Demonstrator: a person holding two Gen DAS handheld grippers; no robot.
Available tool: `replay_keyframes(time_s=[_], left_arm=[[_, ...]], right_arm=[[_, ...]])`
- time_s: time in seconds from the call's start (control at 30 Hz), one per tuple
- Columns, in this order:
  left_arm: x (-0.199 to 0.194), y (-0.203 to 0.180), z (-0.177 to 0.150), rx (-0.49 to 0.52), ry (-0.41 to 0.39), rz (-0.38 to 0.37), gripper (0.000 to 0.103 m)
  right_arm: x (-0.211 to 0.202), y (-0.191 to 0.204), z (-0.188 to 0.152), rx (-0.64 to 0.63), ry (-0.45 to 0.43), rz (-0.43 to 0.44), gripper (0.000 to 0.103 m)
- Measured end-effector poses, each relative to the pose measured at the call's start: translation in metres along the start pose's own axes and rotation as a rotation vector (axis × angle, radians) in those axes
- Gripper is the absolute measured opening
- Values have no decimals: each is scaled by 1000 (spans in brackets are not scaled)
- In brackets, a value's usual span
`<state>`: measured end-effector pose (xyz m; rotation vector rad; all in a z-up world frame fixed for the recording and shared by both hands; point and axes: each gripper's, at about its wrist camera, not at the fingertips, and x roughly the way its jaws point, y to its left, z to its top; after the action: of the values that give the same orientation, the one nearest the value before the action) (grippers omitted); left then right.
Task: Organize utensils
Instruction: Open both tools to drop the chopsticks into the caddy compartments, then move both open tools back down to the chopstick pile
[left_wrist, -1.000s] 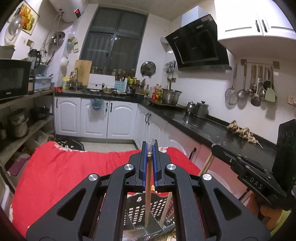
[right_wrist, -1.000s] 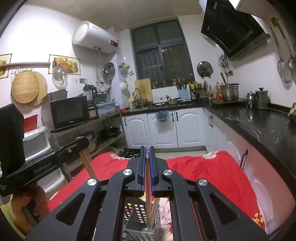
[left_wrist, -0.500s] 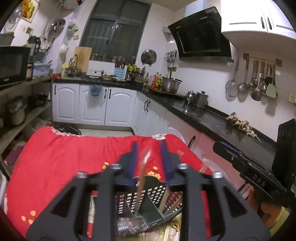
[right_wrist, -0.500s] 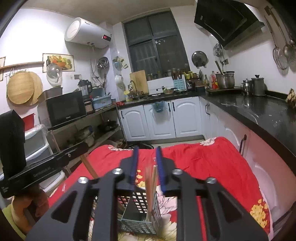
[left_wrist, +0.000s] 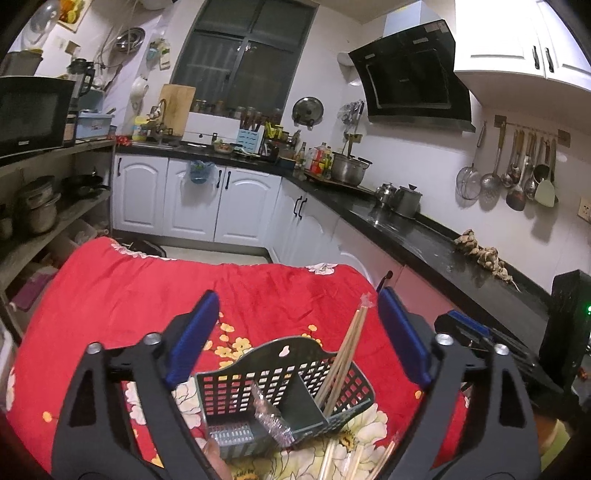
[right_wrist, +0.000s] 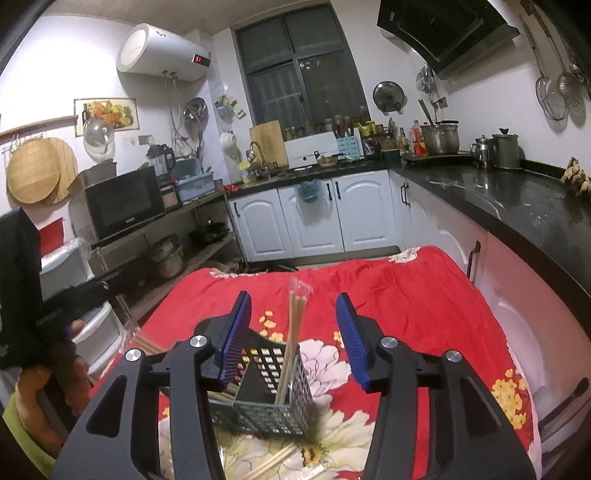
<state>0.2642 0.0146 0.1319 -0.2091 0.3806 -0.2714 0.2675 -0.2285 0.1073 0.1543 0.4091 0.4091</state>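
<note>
The left gripper (left_wrist: 295, 317) hung with its jaws opening, blue pads spread wide and pressing on nothing; just below and ahead of it stood the dark perforated utensil basket (left_wrist: 284, 384) on the red flowered cloth (left_wrist: 122, 291); a wrapped pair of chopsticks (left_wrist: 343, 362) stood in the basket's compartment nearer the right pad, long axis steeply upright, tops tilted away from the gripper and toward that pad, the clear wrapper tip ending just beside it without touching; a crumpled clear wrapper (left_wrist: 271, 417) lay in the compartment on the other side of the divider; more loose chopsticks (left_wrist: 351, 461) lay flat on the cloth under the gripper, pointing roughly away from it.

The right gripper (right_wrist: 293, 321) was likewise released, jaws opening, with the same bundle rising between the pads and apart from both; from this side the chopsticks (right_wrist: 291, 343) stood almost vertical, lower ends down in the basket (right_wrist: 269, 391) directly beneath the fingers; further sticks (right_wrist: 273, 461) lay on the cloth (right_wrist: 406, 288) nearer than the basket.

A red digital readout glowed on the white water heater (right_wrist: 162, 51) high to the left, too small to read; lettering on the microwave (right_wrist: 122, 201) door was illegible.
</note>
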Motion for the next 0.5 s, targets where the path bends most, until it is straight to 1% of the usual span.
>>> replay_keyframes(time_s=[0.03,0.13,0.5], left_arm=[[-1,1,-1,-4,3,-1,87],[-9,2,-5,-12,8,0,92],[-31,0,-22,-9,15,4,92]], right_arm=[[-1,0,-2,1,5,-1,50],[-4,0,-8,0,16,1,51],[-12,2,-20,-4,35,23,55]])
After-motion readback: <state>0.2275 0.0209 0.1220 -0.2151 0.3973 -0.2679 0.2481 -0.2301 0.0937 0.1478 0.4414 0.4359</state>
